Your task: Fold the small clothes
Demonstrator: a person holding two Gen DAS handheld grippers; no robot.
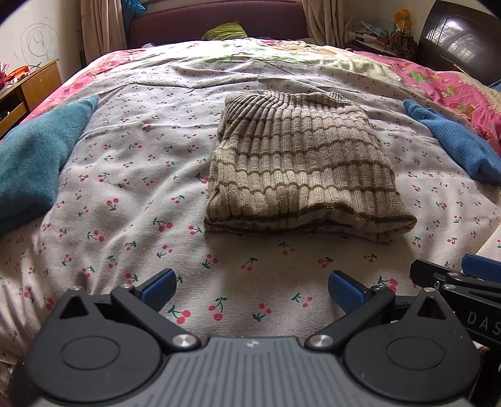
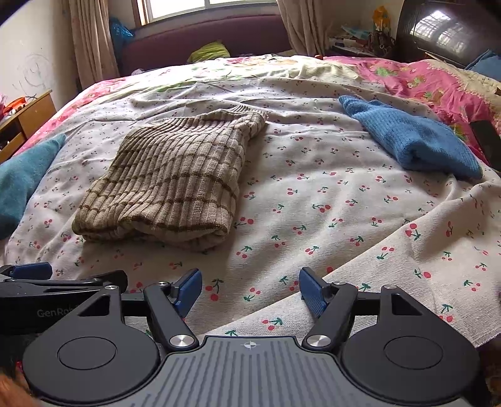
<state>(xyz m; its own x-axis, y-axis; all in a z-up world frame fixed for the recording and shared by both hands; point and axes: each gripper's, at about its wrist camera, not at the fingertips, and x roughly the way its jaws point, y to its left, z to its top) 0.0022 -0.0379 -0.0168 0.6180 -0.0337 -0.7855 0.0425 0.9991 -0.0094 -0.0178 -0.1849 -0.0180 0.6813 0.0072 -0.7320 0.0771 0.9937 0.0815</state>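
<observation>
While both the left gripper [image 1: 252, 289] and right gripper [image 2: 250, 289] gape empty, the folded striped ribbed sweater [image 1: 300, 169] looks soft and floppy, best pinched at its thick near fold.

bare sheet [image 1: 131, 200], striped sweater [image 1: 300, 169] perhaps blocking

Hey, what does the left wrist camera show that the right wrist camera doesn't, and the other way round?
Only the left wrist view shows the left gripper from behind with both blue pads, jaws open over bare cherry-print sheet.

Only the right wrist view shows the window above the maroon headboard, and the right gripper with both pads, open and empty.

Both show the folded striped beige sweater, the teal garment at left, the blue knit garment at right, and the wooden bedside table.
</observation>
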